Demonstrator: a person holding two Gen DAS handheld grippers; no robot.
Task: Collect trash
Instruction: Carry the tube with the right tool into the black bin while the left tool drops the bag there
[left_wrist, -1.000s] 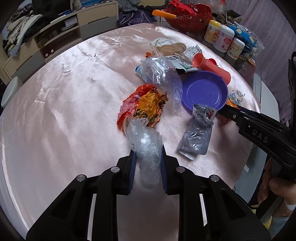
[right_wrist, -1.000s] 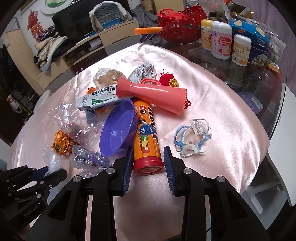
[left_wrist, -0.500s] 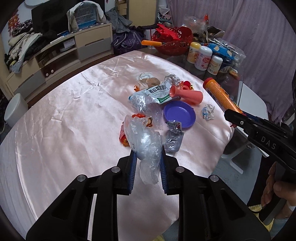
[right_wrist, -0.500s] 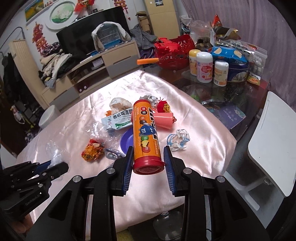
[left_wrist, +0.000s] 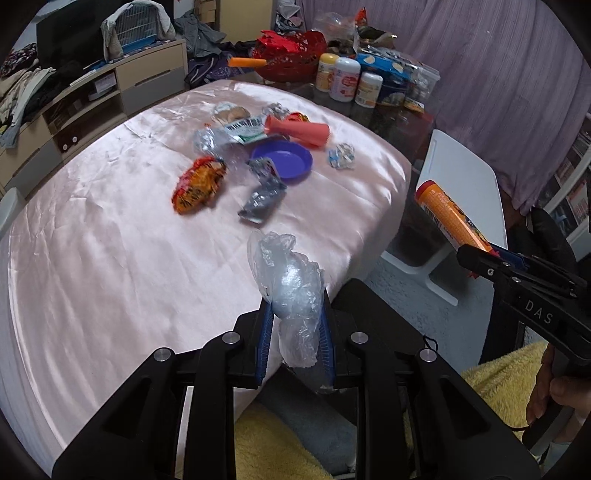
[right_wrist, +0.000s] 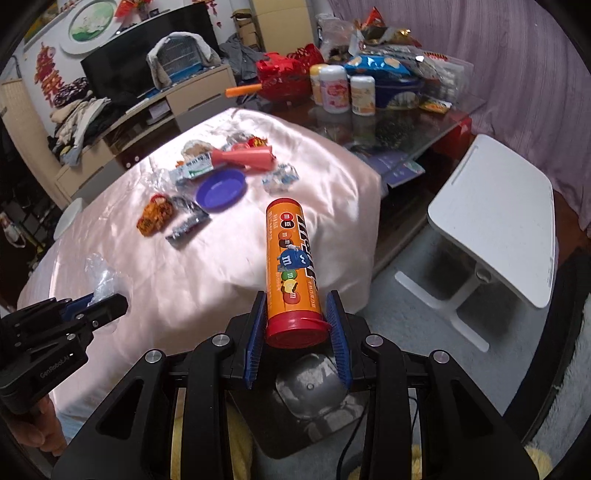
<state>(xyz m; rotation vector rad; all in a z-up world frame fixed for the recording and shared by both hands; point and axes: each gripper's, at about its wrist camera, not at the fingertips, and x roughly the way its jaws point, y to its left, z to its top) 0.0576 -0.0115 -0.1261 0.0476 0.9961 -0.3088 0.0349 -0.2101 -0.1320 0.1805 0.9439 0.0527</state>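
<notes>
Seeing soft, even indoor light, sheen glare on the pink tablecloth (left_wrist: 110, 229), mild motion blur, heavy fisheye vignetting at corners.

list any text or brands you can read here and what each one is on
"DAS" on the right tool body.
"GenRobot.AI" on the left tool body.
"m" discs on the orange candy tube; its other print is too small.
Green-and-white packet: print blurred.
Tubs: labels unreadable.

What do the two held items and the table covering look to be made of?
Clear bag: thin plastic film, translucent and crinkled.
Orange tube: glossy printed body, cardboard or plastic unclear; its red end cap looks like plastic.
Pink tablecloth: satin-like fabric, with sheen and soft creases.
</notes>
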